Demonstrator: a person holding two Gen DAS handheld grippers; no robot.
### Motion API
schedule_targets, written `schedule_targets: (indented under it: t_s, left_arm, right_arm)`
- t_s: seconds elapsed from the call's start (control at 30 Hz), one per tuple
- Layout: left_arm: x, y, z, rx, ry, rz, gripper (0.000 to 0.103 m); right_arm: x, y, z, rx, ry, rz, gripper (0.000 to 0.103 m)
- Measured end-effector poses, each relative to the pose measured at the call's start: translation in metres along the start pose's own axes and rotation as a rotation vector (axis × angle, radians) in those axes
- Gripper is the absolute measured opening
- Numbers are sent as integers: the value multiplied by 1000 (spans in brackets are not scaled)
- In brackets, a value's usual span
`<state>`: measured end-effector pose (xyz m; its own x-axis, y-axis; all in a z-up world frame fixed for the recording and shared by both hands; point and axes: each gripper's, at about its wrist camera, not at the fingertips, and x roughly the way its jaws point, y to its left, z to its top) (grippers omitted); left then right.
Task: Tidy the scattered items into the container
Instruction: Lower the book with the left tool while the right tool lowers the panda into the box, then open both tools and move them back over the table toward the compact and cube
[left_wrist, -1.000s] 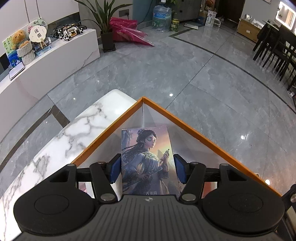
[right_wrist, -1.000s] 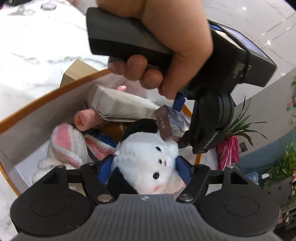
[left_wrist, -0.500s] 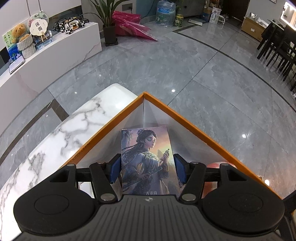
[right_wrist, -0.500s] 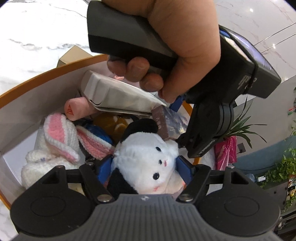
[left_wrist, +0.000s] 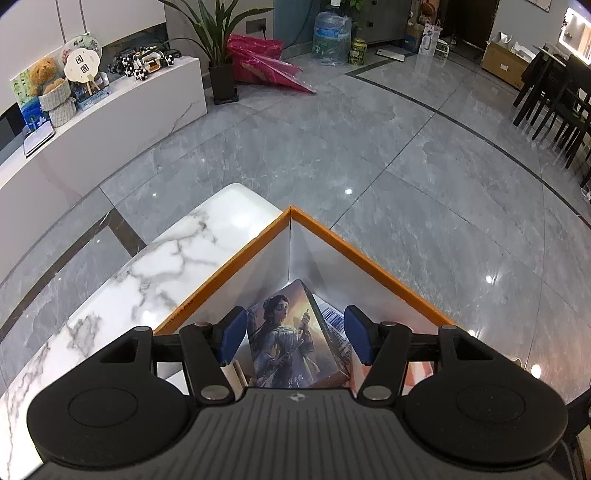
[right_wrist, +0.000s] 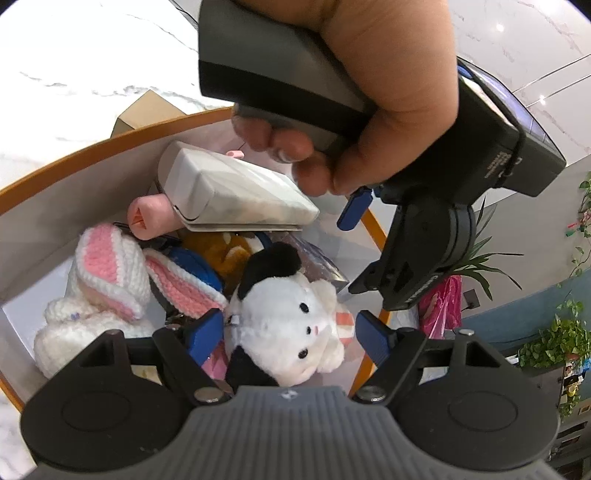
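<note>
The orange-rimmed container (left_wrist: 221, 269) stands on a marble table (left_wrist: 129, 277). A small box with a painted woman on its cover (left_wrist: 288, 332) lies tilted in the container's corner, showing its barcode side. It sits below my left gripper (left_wrist: 294, 336), whose pads stand apart from it. In the right wrist view a white and black panda plush (right_wrist: 291, 317) rests in the container (right_wrist: 92, 155) between the pads of my right gripper (right_wrist: 288, 338). Those jaws are opening, with slim gaps on both sides. A hand (right_wrist: 388, 92) holds the left gripper above, one blue fingertip (right_wrist: 354, 210) showing.
Inside the container lie a white wrapped box (right_wrist: 229, 192), a pink roll-shaped plush (right_wrist: 147, 218), a knitted pink and white rabbit (right_wrist: 107, 284) and a brown plush (right_wrist: 225, 251). A cardboard box (right_wrist: 147, 110) sits on the table just outside the rim. Grey tiled floor lies beyond.
The picture box has dropped out from between the left pads and tipped into the corner. The right jaws have widened off the panda plush.
</note>
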<state>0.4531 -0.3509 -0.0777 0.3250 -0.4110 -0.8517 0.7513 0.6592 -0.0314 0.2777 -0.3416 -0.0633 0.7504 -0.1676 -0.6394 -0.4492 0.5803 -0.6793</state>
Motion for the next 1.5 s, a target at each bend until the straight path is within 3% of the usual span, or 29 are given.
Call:
schedule_targets:
  t_s: [0.7, 1.07, 1.5]
  left_arm:
    - [-34, -1, 2, 17, -37, 13, 69]
    - [-99, -1, -5, 18, -132, 19, 69]
    - [-187, 29, -33, -13, -262, 60, 69]
  right_arm:
    - [-26, 6, 6, 14, -24, -33, 80]
    - [-55, -11, 6, 53, -23, -104, 80]
    - [-99, -13, 43, 95, -78, -154, 80]
